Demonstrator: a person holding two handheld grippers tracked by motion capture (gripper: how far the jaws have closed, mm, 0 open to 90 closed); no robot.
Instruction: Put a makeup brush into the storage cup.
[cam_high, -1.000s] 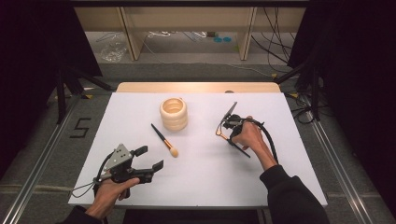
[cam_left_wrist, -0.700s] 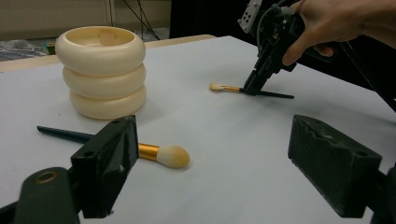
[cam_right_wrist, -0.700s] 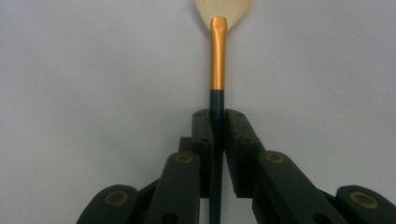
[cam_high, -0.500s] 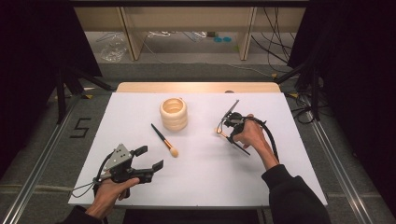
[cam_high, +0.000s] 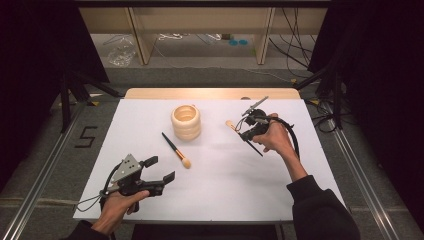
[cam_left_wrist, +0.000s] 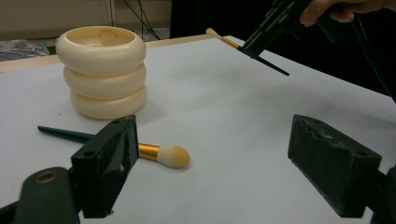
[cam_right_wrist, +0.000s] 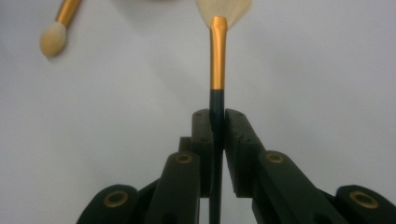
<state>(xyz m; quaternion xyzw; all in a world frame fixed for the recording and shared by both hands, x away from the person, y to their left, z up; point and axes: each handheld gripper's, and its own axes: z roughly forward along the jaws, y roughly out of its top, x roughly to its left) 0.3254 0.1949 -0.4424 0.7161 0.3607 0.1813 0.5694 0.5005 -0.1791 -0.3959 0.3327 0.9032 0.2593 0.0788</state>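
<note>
A cream ribbed holder (cam_high: 186, 121) (cam_left_wrist: 102, 70) stands at the back middle of the white mat (cam_high: 225, 195). A dark-handled brush with a gold ferrule (cam_high: 176, 150) (cam_left_wrist: 159, 154) lies flat in front of it, its tip (cam_right_wrist: 52, 39) showing in the right gripper view. My right gripper (cam_high: 246, 132) (cam_right_wrist: 217, 116) (cam_left_wrist: 275, 23) is shut on the dark handle of a second brush (cam_right_wrist: 217, 60) (cam_high: 231, 124) (cam_left_wrist: 224, 39), held above the mat to the right of the holder. Near the mat's front left, my left gripper (cam_high: 156, 170) (cam_left_wrist: 219, 163) is open and holds nothing.
A wooden board edge (cam_high: 210, 93) runs along the mat's far side. Metal rails (cam_high: 45, 175) flank the table on both sides. Shelving legs and cables (cam_high: 260, 40) lie on the floor beyond. Bare mat stretches across the front centre and right.
My right hand has carried the held brush slightly farther away and to the right. The left gripper and the lying brush have not moved.
</note>
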